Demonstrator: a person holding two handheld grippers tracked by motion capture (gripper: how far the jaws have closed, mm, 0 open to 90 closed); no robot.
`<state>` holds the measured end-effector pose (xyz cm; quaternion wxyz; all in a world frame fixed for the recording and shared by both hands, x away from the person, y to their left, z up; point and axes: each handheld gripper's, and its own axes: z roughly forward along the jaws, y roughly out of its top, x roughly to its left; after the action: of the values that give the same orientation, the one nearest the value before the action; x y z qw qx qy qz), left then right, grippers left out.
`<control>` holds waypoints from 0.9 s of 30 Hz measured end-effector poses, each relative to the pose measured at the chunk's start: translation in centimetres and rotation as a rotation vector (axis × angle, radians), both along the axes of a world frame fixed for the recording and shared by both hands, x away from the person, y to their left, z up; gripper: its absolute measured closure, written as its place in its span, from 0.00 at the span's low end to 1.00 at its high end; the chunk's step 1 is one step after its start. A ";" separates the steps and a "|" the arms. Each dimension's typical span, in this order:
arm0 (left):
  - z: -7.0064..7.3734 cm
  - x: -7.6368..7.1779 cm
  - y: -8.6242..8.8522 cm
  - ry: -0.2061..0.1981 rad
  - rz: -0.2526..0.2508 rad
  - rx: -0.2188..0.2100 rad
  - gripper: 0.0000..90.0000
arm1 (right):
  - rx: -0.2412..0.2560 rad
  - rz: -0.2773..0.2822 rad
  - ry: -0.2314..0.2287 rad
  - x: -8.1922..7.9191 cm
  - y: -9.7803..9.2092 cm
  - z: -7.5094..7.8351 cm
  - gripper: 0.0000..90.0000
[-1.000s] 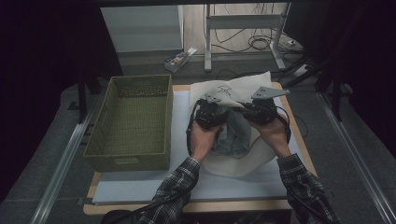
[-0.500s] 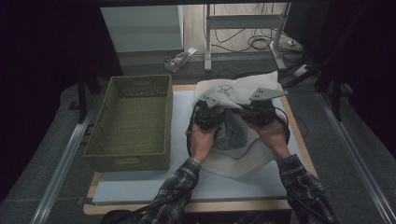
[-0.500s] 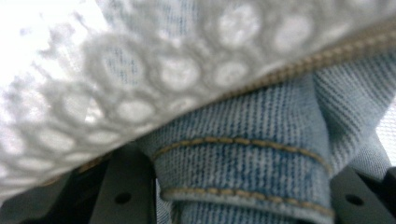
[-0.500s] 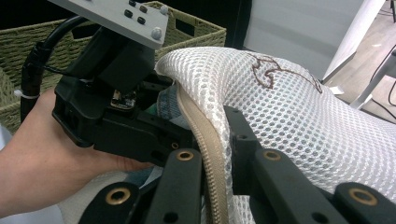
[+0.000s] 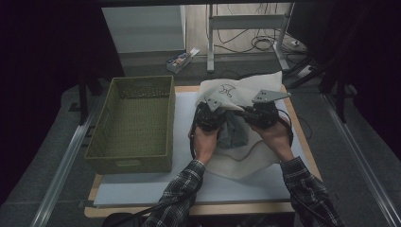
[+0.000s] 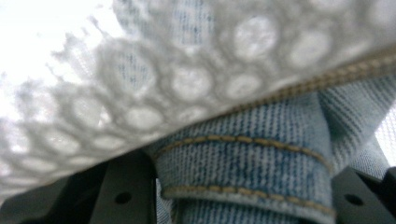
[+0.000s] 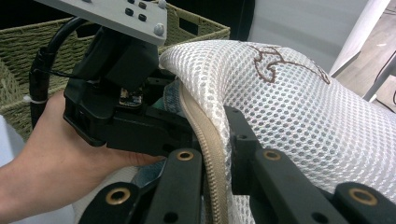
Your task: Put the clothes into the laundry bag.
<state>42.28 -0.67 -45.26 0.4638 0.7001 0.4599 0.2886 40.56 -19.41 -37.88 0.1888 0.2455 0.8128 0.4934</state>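
Two claws work side by side over the middle of the desk (image 5: 142,189), each held in one of the person's hands. The right claw (image 7: 215,154) is clamped on the zipper edge of a white mesh laundry bag (image 7: 299,102), the tan zipper tape running straight down between its jaws. The left claw (image 6: 233,196), just beside it, has its jaws closed on a folded hem of blue denim jeans (image 6: 243,158), with the mesh draped directly above them. In the high view the jeans (image 5: 234,132) lie between the two claws, partly under the bag (image 5: 241,87). A green woven basket (image 5: 135,118) stands well apart, beyond the left claw.
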 end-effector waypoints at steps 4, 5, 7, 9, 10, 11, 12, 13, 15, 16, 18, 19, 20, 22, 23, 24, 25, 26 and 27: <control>-0.1 0.0 -0.1 -0.013 0.007 -0.019 0.64 | 0.004 0.003 0.001 0.0 0.0 0.0 0.93; -0.1 0.0 -0.1 -0.014 0.009 -0.028 0.64 | 0.004 0.003 0.001 0.0 0.0 0.0 0.93; 0.0 -0.1 -0.1 -0.022 0.015 -0.055 0.64 | 0.008 0.004 0.002 0.0 0.0 0.0 0.93; 0.0 -0.1 -0.1 -0.027 0.019 -0.062 0.64 | 0.009 0.005 0.003 0.0 -0.1 0.0 0.93; 0.0 0.0 -0.2 -0.038 0.024 -0.067 0.63 | 0.012 0.007 0.004 -0.1 0.0 0.1 0.93; 0.0 0.0 -0.2 -0.038 0.024 -0.067 0.63 | 0.012 0.007 0.004 -0.1 0.0 0.1 0.93; -0.1 0.0 -0.2 -0.046 0.028 -0.065 0.63 | 0.012 0.006 0.003 -0.1 0.0 0.1 0.93; -0.2 0.1 -0.3 -0.051 0.030 -0.060 0.63 | 0.009 0.006 0.002 -0.1 0.0 0.1 0.93; -0.7 0.2 -0.4 -0.071 0.042 -0.043 0.62 | 0.003 0.005 0.004 -0.1 0.0 0.0 0.93; -0.9 0.3 -0.5 -0.075 0.041 -0.037 0.62 | 0.001 0.005 0.004 -0.1 0.1 -0.1 0.93; -1.1 0.3 -0.5 -0.071 0.040 -0.030 0.62 | -0.004 0.004 0.005 -0.1 0.1 -0.2 0.93; -1.3 0.4 -0.5 -0.067 0.037 -0.025 0.60 | -0.014 0.001 0.009 0.0 0.2 -0.3 0.92; -1.7 0.5 -0.6 -0.061 0.035 -0.020 0.60 | -0.017 -0.001 0.013 0.1 0.2 -0.4 0.92; -2.0 0.6 -0.7 -0.050 0.039 -0.010 0.58 | -0.022 -0.002 0.019 0.2 0.2 -0.6 0.92; -2.1 0.6 -0.7 -0.044 0.038 -0.011 0.57 | -0.026 -0.003 0.021 0.3 0.2 -0.7 0.92; -2.1 0.6 -0.7 -0.044 0.038 -0.011 0.56 | -0.026 -0.003 0.021 0.3 0.2 -0.7 0.92; -2.1 0.7 -0.7 -0.026 0.029 -0.004 0.53 | -0.032 -0.003 0.023 0.3 0.2 -0.8 0.92; -2.1 0.7 -0.7 -0.022 0.023 0.001 0.51 | -0.034 -0.003 0.023 0.3 0.3 -0.8 0.92; -2.1 0.7 -0.7 -0.022 0.023 0.001 0.48 | -0.034 -0.003 0.023 0.3 0.3 -0.8 0.92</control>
<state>43.02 -1.42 -47.41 0.4650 0.6919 0.4625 0.3018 40.83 -19.11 -38.70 0.1844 0.2492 0.8229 0.4762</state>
